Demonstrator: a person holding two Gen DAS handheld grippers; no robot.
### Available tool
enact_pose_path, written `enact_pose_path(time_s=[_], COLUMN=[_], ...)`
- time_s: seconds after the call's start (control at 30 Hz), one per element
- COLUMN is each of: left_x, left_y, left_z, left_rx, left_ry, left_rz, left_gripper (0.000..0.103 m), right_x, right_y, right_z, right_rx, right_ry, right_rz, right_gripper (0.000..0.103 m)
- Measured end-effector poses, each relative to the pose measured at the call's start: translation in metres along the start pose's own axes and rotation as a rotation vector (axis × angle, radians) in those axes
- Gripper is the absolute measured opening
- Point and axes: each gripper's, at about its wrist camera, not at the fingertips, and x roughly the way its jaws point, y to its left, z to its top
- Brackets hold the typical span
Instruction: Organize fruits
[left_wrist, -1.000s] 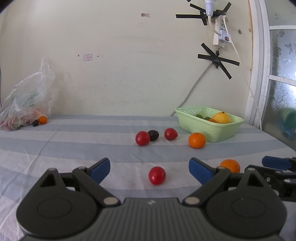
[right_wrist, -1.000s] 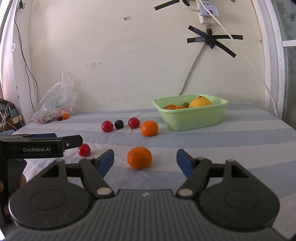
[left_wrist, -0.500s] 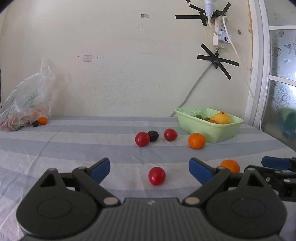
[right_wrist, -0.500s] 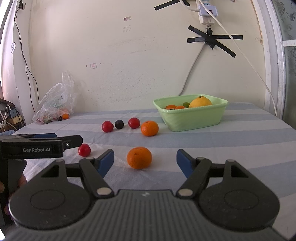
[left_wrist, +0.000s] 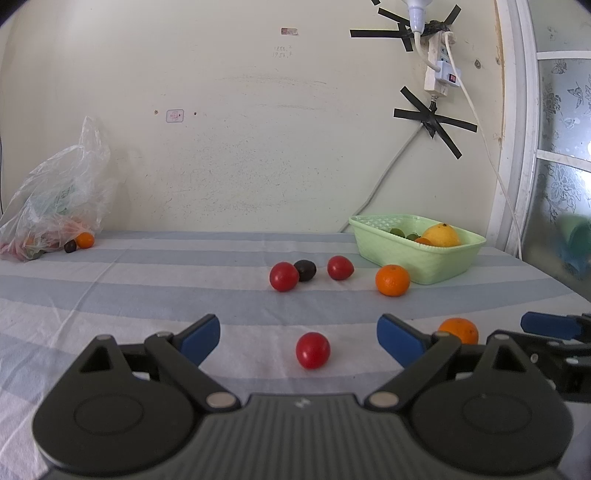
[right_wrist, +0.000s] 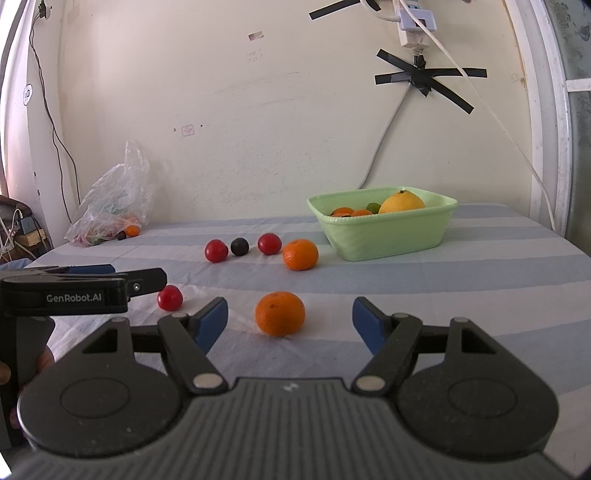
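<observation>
My left gripper (left_wrist: 298, 334) is open over the striped cloth, and a small red fruit (left_wrist: 312, 350) lies just ahead between its blue fingertips, untouched. My right gripper (right_wrist: 290, 320) is open too, with an orange (right_wrist: 280, 313) on the cloth between and slightly beyond its tips. Farther back lie two red fruits (left_wrist: 283, 276) (left_wrist: 340, 267), a dark fruit (left_wrist: 305, 270) and a second orange (left_wrist: 392, 280). The light green basket (right_wrist: 388, 236) at the back right holds a yellow fruit (right_wrist: 402, 202) and small oranges.
A clear plastic bag (left_wrist: 55, 206) with produce leans on the wall at the back left, a small orange (left_wrist: 85, 240) and dark fruit beside it. Cables and a taped power strip (left_wrist: 437, 74) hang on the wall. A window frame stands at the right.
</observation>
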Motion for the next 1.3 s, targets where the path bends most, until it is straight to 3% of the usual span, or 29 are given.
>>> enact_pose_path(time_s=[1.3], left_x=[-0.0011], left_y=[-0.0012], left_z=[-0.0001], left_rx=[0.007], left_ry=[0.001], left_rz=[-0.011], left_gripper=[0.096], right_x=[-0.002], right_y=[0.0021], right_z=[-0.0011], right_rx=[0.006], right_ry=[-0.003], right_rz=[0.005], right_gripper=[0.076])
